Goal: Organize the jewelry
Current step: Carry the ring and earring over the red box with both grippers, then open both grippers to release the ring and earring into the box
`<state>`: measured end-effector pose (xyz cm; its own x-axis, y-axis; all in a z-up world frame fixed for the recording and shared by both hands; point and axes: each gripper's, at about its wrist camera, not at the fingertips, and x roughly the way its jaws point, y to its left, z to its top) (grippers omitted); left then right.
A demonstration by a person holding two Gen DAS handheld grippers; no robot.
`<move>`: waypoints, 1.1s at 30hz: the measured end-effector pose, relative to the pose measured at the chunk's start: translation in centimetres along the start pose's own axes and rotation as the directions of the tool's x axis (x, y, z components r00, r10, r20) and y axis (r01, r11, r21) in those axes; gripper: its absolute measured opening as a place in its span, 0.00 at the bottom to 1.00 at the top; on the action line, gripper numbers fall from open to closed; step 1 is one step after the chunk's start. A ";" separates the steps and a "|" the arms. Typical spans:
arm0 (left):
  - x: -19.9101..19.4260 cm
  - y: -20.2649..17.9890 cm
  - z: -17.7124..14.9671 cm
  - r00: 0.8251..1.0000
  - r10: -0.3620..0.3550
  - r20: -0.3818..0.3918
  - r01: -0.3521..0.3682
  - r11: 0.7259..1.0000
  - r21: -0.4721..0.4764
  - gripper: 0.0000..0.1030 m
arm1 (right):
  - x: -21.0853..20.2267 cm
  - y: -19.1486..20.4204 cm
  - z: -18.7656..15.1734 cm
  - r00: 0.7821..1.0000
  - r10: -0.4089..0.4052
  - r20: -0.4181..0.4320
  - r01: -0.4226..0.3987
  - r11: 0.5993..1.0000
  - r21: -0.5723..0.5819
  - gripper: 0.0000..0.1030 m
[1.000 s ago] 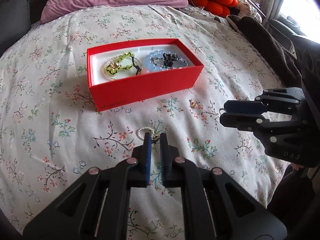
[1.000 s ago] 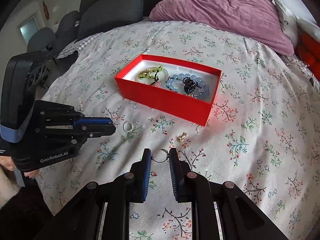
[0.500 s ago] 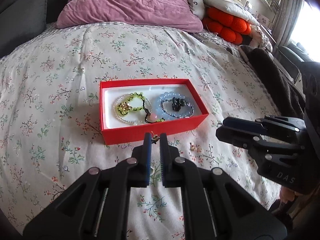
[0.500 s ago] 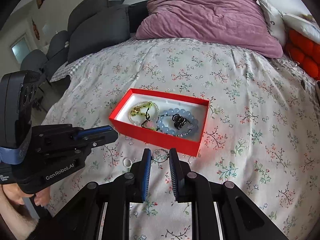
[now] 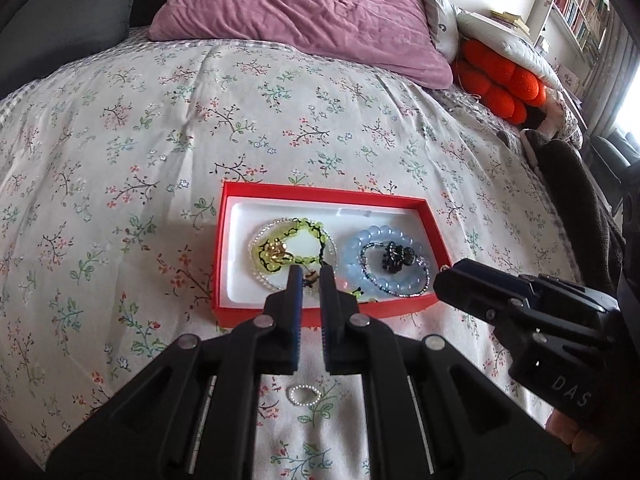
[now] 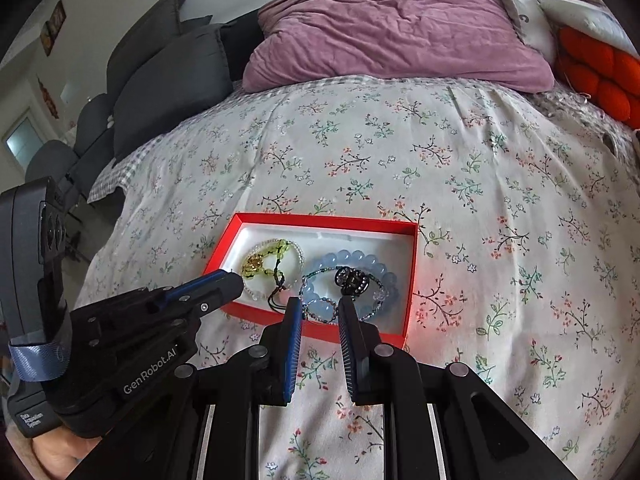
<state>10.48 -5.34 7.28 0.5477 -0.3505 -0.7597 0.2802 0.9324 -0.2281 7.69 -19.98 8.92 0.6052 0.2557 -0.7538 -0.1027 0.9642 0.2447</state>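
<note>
Moved: left gripper (image 5: 308, 276) now over red box (image 5: 320, 314), small gold charm (image 5: 311, 278) between narrow jaws.
Right gripper (image 6: 318, 310): jaws wider, empty.
Writing: "GenRobot.AI", "DAS".

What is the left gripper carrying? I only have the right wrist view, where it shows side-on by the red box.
Observer: The left wrist view shows a small gold and dark charm pinched between the left gripper's fingertips, above the near part of the red box.
Operator: Is any jewelry lying outside the box? I see none.
Observer: Yes. A small pearl ring lies on the bedspread under the left gripper, on the near side of the box.
</note>
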 end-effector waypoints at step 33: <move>-2.0 0.3 -0.9 0.997 0.071 -0.006 -0.070 0.995 0.068 0.58 | -0.9 -1.5 -0.1 0.999 0.002 -0.047 0.001 0.998 0.059 0.54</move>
<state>8.79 -4.25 8.23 0.5616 -0.2833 -0.7774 0.2944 0.9465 -0.1323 7.21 -21.68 9.11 0.5672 0.2604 -0.7813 -0.0549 0.9585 0.2797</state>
